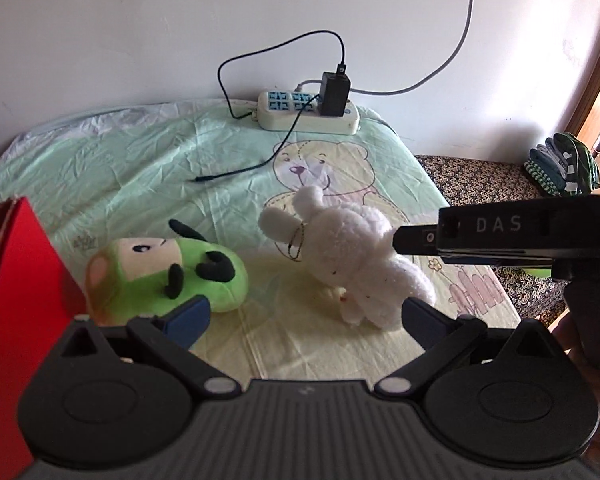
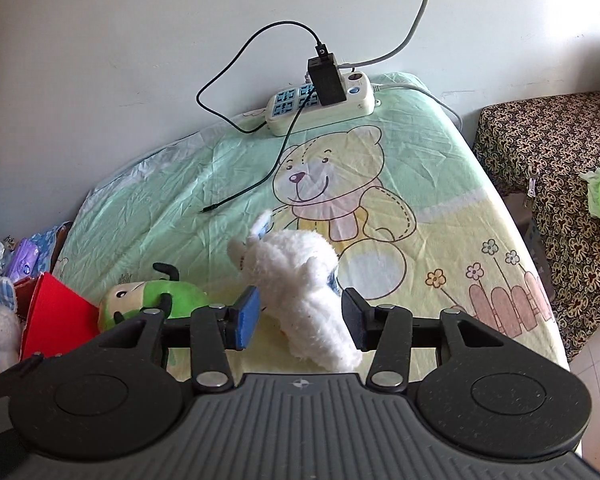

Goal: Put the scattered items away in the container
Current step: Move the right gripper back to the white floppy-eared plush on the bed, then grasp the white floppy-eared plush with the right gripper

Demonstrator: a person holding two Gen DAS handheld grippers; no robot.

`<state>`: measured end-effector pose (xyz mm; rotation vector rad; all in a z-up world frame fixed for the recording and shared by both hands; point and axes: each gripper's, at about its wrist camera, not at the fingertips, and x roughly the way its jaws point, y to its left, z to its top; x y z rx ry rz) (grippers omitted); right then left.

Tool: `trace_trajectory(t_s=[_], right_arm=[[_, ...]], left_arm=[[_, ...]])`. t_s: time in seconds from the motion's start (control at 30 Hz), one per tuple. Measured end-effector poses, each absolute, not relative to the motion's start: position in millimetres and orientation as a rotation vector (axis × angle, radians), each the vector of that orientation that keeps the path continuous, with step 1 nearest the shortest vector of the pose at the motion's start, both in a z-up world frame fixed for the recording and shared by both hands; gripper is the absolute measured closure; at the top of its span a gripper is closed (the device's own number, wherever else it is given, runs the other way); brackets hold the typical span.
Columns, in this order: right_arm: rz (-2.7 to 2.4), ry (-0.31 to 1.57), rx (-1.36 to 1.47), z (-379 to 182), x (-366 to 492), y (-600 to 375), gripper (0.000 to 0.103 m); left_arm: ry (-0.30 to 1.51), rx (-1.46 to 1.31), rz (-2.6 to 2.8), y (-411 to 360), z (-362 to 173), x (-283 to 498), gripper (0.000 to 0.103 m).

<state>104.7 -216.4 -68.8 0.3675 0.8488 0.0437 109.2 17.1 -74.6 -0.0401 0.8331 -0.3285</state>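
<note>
My right hand-held gripper (image 2: 298, 320), marked "DAS", straddles the white plush (image 2: 300, 280) with fingers spread; my left hand-held gripper (image 1: 304, 316) gapes empty near the green plush (image 1: 160, 272).

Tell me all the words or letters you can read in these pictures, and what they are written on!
"DAS": white letters on the side of the right gripper, which reaches in from the right in the left wrist view.
The power strip by the wall has blue socket panels, but any marks there are too small to read.
No other text is readable.
</note>
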Motion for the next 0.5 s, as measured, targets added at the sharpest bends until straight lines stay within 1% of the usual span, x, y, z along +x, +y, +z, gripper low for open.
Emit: trace_trajectory(t_s=[0.03,0.1,0.13,0.37,0.5], right_arm=[[0.053,0.856,0.377,-70.9,109.5,-218.6,0.052],[0.060,0.865,0.391,-75.9,119.4,-223.0,0.047],[0.061,0.867,0.396,-78.0,123.6,-224.6,0.046],[0.104,0.912,0.379,-93.5,147.0,-227.2,0.045],[0.125,0.932,0.446,-104.3,153.1,-235.6,0.045]], left_arm=[[0.839,-0.044,-0.333,14.3,-77.8,113.5,0.001],[0.844,-0.054,-0.349,8.6,-83.7,121.5,0.001],[0.844,-0.054,-0.351,5.4,-86.5,124.6,0.001],[0.858,-0.040,-0.358,-13.6,-110.9,147.0,0.002],[0.868,-0.037,-0.371,-19.3,-118.3,156.3,0.003]])
